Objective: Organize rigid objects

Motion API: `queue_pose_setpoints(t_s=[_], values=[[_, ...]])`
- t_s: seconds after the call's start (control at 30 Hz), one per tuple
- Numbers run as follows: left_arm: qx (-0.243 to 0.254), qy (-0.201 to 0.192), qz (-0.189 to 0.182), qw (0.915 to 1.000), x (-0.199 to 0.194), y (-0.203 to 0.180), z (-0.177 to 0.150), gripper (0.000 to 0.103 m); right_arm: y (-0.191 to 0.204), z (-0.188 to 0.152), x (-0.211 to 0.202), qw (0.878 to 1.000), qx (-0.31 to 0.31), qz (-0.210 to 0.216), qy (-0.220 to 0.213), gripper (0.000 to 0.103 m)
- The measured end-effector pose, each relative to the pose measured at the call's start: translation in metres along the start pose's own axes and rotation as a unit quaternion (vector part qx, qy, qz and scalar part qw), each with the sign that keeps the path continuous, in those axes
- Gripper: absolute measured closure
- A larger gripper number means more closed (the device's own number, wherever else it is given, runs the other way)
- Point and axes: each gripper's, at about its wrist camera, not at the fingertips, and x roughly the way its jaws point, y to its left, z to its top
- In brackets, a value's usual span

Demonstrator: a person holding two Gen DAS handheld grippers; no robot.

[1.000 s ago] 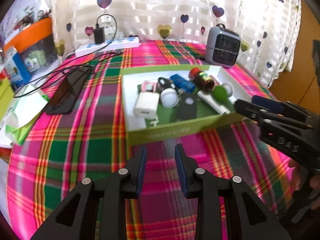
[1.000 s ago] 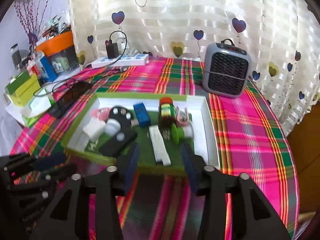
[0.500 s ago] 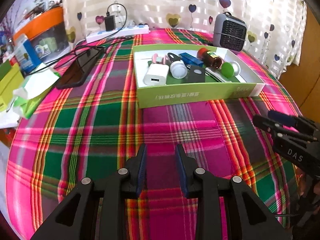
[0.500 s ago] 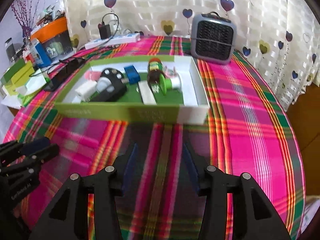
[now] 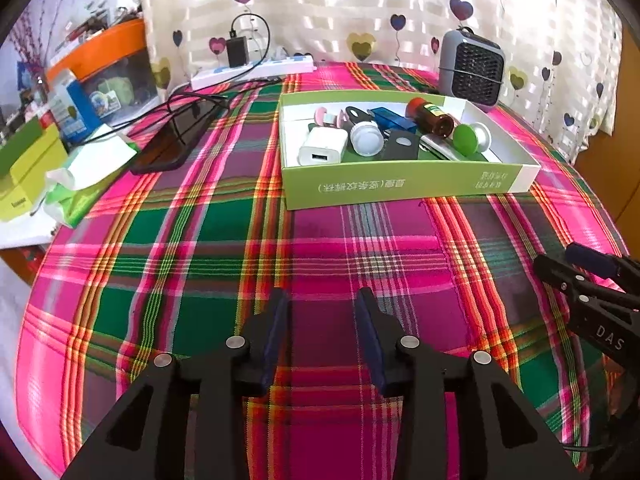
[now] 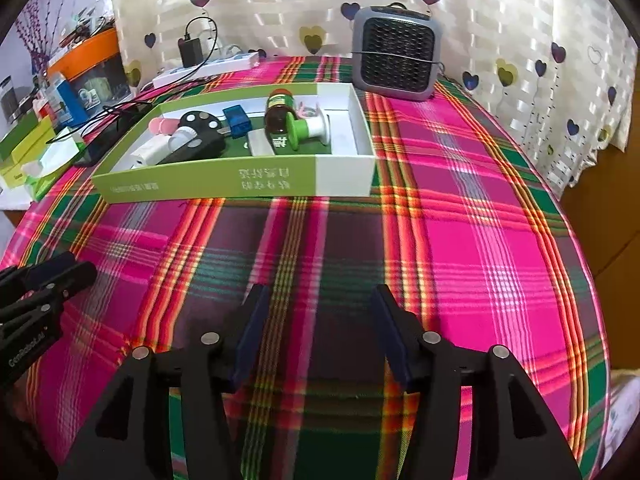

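Note:
A green and white box [image 5: 400,188] [image 6: 240,184] stands on the plaid table and holds several small objects: a white charger [image 5: 323,147], a brown bottle [image 5: 430,116] [image 6: 279,114], a green-capped spool [image 5: 470,138] [image 6: 304,130], a blue block [image 6: 237,120] and a black case [image 5: 401,146]. My left gripper [image 5: 322,300] is open and empty, well in front of the box. My right gripper [image 6: 318,294] is open and empty, also near the table's front edge.
A grey fan heater [image 5: 472,68] [image 6: 398,52] stands behind the box. A power strip with a charger [image 5: 252,68], a black phone [image 5: 176,140], cables, tissue packs [image 5: 84,184] and boxes sit at the left.
Both grippers have pulled back from the box toward the table's front edge. The box and its contents now look farther away. Both stay open and empty.

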Motion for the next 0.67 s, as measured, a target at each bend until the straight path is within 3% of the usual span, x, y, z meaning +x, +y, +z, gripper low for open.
queue_pose_setpoints(t_s=[0.67], values=[[-0.003, -0.002, -0.004, 1.0, -0.0003, -0.0005, -0.0005, 0.066, 0.0003, 0.0003, 0.0008, 1.0, -0.002, 0.001, 0.001, 0.046]])
